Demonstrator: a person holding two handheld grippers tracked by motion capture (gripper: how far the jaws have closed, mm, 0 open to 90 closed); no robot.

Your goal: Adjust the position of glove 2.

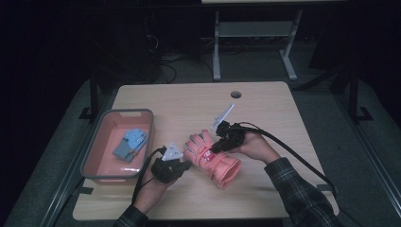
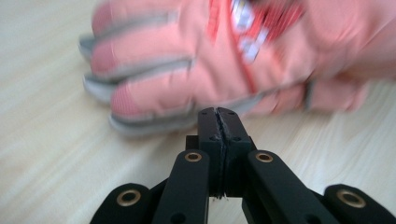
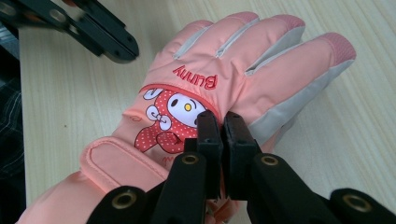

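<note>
The left gripper (image 1: 185, 165) was seen with its jaws pressed together and nothing caught between them; in the left gripper view (image 2: 217, 122) the closed tips were held just short of the pink ski glove (image 2: 219, 60), near the edge of its lowest finger, with no contact that could be made out through the blur. The right gripper (image 1: 215, 146) was likewise closed, its jaws nearly meeting. In the right gripper view (image 3: 219, 126) the tips were set over the back of the glove (image 3: 224, 84), beside the printed bunny figure, and whether a fold of fabric was pinched could not be told.

The glove (image 1: 210, 158) was laid flat on the tabletop (image 1: 265, 109), somewhat nearer the person's side, its fingers pointed toward the far left and its cuff toward the near edge. It was flanked closely by both grippers, the left at its finger side and the right at its far side.

Further left, a grey-rimmed pink bin (image 1: 94, 151) was placed near the tabletop's left edge, well apart from the glove, with a blue glove (image 1: 130, 144) lying inside it. Bare wood was left open across the far half of the tabletop and along its right side. A round cable hole (image 1: 236, 94) was seen near the far edge.
</note>
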